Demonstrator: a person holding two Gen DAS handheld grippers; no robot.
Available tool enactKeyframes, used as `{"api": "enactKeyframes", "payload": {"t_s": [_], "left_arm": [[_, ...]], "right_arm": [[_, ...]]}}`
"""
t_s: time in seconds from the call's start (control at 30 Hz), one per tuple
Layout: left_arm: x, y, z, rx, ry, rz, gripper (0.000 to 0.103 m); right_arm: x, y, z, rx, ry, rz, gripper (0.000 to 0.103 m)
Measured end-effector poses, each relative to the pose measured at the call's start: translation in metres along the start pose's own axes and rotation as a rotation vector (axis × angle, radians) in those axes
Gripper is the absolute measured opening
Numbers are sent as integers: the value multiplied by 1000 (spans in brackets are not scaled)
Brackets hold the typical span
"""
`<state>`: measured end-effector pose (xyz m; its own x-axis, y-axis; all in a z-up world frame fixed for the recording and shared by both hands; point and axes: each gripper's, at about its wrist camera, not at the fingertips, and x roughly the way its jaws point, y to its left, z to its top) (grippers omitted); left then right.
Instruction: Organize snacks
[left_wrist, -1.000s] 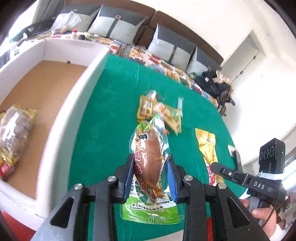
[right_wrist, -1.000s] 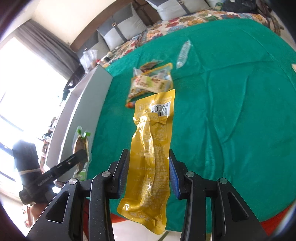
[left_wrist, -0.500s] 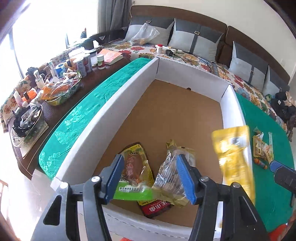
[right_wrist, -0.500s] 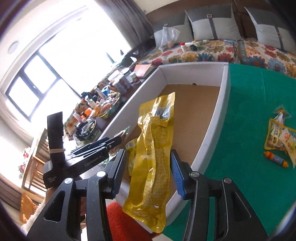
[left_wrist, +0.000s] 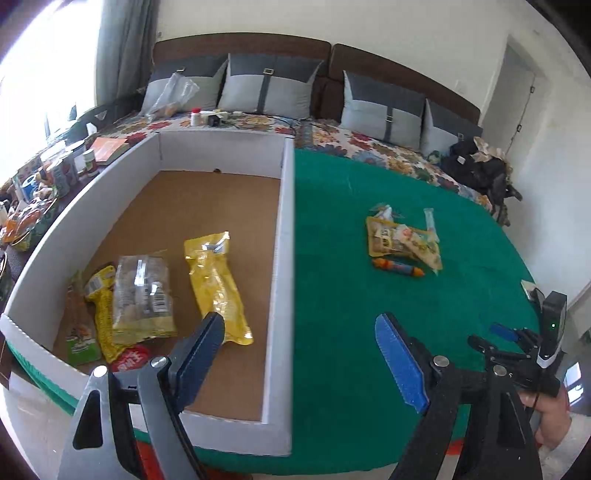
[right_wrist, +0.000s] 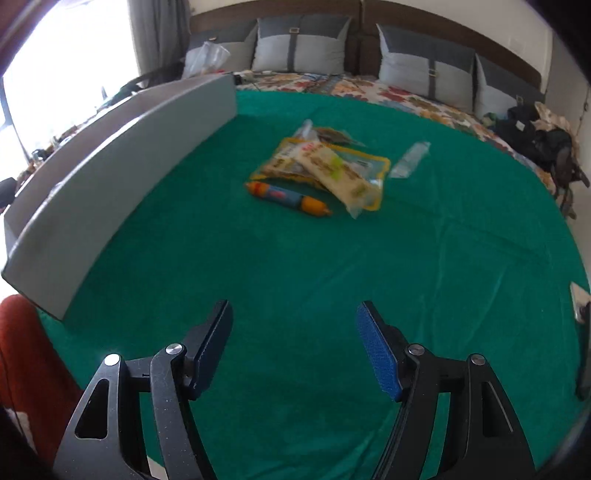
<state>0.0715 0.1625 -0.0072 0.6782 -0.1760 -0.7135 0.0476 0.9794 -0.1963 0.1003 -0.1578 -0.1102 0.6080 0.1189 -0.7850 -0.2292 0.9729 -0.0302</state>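
A white-walled box (left_wrist: 284, 258) with a brown cardboard floor stands on the green cloth. In it lie a yellow pouch (left_wrist: 216, 286), a clear bag of snacks (left_wrist: 142, 295) and a green-labelled pack (left_wrist: 79, 332). My left gripper (left_wrist: 300, 321) hovers over the box's near right wall, its jaws opening with nothing between them. My right gripper (right_wrist: 294, 308) is low over bare green cloth, jaws also opening and empty; it shows at the left wrist view's right edge (left_wrist: 493, 336). Farther out lie a pile of snack packs (right_wrist: 325, 166), an orange-and-blue sausage (right_wrist: 288, 197) and a clear wrapper (right_wrist: 410, 155).
A sofa with grey cushions (left_wrist: 266, 88) runs behind the table. A side table crowded with jars and bottles (left_wrist: 55, 173) stands left of the box. A black bag (left_wrist: 476, 170) rests at the far right. Something red (right_wrist: 26, 350) sits below the table's near left edge.
Both grippers carried their packs from over the green cloth to the box and let go; the green-labelled pack and yellow pouch now lie inside. Both jaws spread wide, and the right gripper swung back over the cloth.
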Motion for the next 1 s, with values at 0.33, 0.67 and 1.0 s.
{"api": "enactKeyframes", "payload": {"t_s": [0.33,0.67,1.0], "left_arm": [[121,-122,-33,169,191,30,89],[178,-111,-20,119,160,134,96],[185,-111,-23,117,145,141,103]], "right_arm": [[-21,-93,-28,163,-88,-162,74],[8,-103,-27,162,-32,-114,77],[10,-104,-29,172,-23,-112,84]]}}
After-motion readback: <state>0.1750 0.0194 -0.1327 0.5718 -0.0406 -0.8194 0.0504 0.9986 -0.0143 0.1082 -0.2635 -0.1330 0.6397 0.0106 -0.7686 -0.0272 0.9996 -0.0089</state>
